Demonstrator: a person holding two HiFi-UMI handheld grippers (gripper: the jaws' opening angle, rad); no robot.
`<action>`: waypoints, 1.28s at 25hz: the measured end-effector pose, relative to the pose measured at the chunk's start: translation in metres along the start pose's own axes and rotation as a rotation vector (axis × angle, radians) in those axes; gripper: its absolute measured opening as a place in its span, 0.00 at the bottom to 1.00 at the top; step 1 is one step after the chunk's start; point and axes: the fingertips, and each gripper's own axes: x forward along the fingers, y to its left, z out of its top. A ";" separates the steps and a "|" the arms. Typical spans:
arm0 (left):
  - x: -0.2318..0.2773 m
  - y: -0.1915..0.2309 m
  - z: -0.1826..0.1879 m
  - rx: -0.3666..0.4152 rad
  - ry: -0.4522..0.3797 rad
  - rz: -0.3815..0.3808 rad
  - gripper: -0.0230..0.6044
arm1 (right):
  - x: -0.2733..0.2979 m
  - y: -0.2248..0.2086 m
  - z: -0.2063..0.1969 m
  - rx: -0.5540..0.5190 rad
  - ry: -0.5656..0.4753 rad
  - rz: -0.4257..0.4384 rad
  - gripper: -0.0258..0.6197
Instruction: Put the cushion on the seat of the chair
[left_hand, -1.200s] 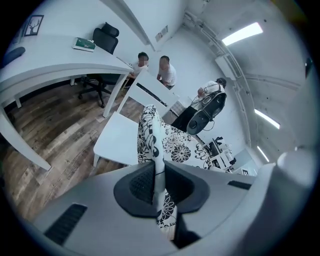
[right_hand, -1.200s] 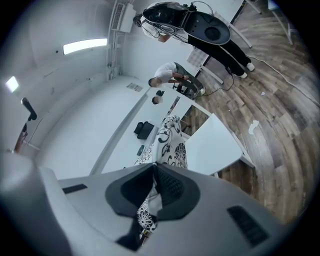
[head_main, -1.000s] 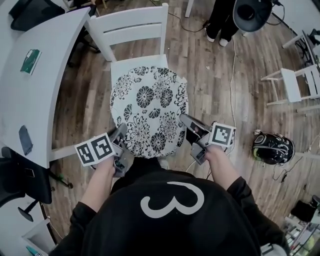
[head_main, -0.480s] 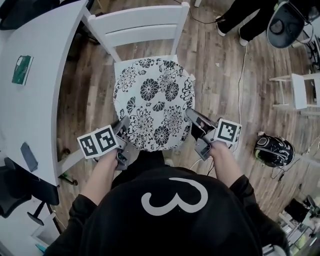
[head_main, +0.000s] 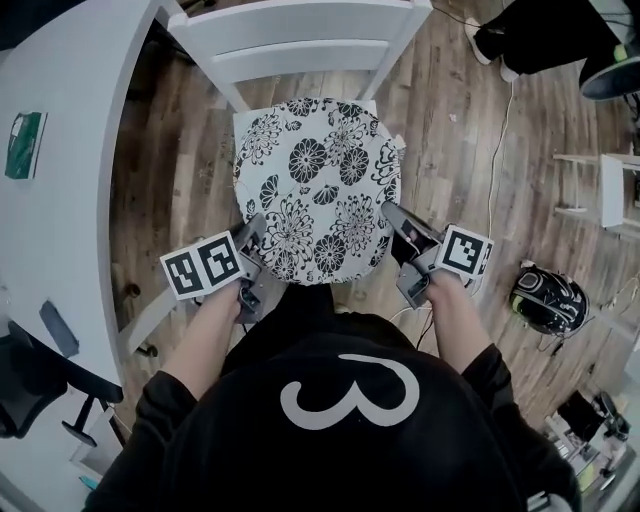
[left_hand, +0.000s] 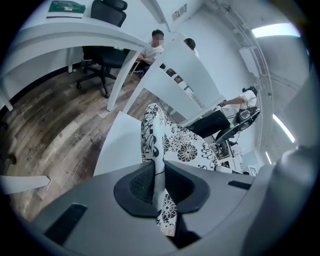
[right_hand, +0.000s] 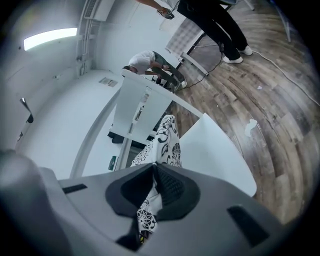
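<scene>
A round black-and-white flowered cushion (head_main: 315, 185) lies spread over the seat of the white chair (head_main: 300, 40) and hides nearly all of that seat. My left gripper (head_main: 252, 235) is shut on the cushion's near left edge. My right gripper (head_main: 395, 218) is shut on its near right edge. In the left gripper view the cushion's fabric (left_hand: 185, 145) runs between the pads, with the white seat (left_hand: 120, 145) just below. In the right gripper view the cushion's edge (right_hand: 167, 137) is pinched the same way above the seat (right_hand: 215, 155). Whether the cushion rests on the seat I cannot tell.
A white curved desk (head_main: 60, 150) with a green book (head_main: 22, 130) stands at the left, a black office chair (head_main: 40, 370) beside it. A cable (head_main: 495, 130) and a dark round device (head_main: 545, 298) lie on the wood floor at right. A person (head_main: 545, 30) stands far right.
Both grippers have carried the cushion away from me toward the chair's backrest, so it now sits further over the seat. The grips have not changed.
</scene>
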 end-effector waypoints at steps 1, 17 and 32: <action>-0.002 -0.001 -0.001 -0.010 0.000 -0.004 0.10 | -0.002 0.001 0.000 0.008 -0.001 -0.008 0.07; 0.035 0.046 -0.014 -0.037 -0.008 0.023 0.10 | 0.005 -0.059 -0.011 -0.204 0.076 -0.236 0.07; 0.069 0.106 -0.027 0.074 0.043 0.133 0.10 | 0.015 -0.150 -0.015 -0.193 0.090 -0.449 0.08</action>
